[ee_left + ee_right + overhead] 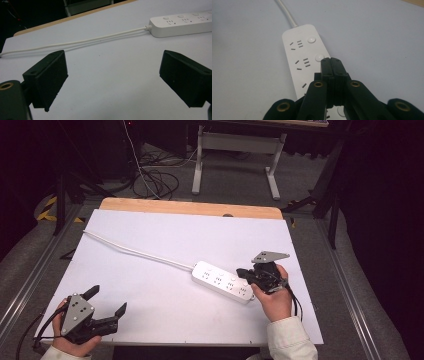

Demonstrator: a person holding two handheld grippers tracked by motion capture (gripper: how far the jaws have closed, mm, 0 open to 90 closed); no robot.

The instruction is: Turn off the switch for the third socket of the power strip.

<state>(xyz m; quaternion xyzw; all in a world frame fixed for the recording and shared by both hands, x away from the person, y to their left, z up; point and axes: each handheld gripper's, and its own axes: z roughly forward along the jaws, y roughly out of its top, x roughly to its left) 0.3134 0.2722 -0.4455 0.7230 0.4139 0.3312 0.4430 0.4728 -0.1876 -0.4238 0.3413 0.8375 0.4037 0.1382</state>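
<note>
White bench top [165,265], wooden strip along far edge, dark room beyond with cables and a stand's legs on the floor.

Right claw [246,272]: jaws pressed together, nothing between them. Poised over the near-right end of the power strip [223,281], tips directed at the row of round switch buttons (contact with a button cannot be confirmed from these views). From the right gripper view, closed claw [331,62] sits just beside the second button [319,57], with the first button [311,39] farther along toward the cord end.

Power strip: white, flat on the bench, right of centre. Long axis runs diagonally, from the cord end at upper left down to the end under the right claw. Sockets and buttons face up.

Cord [135,251]: white, leaves the strip's far-left end and trails across the bench to its left edge.

Left claw [106,302]: jaws wide apart, empty, parked at the near-left corner, well apart from the strip. Left gripper view confirms the open claw [112,77] facing the cord and the strip's cord end [152,27] across bare surface.

Judgement: right hand is the nearer one by far; any press or push on the strip falls to it, working along the strip's axis toward the cord.
</note>
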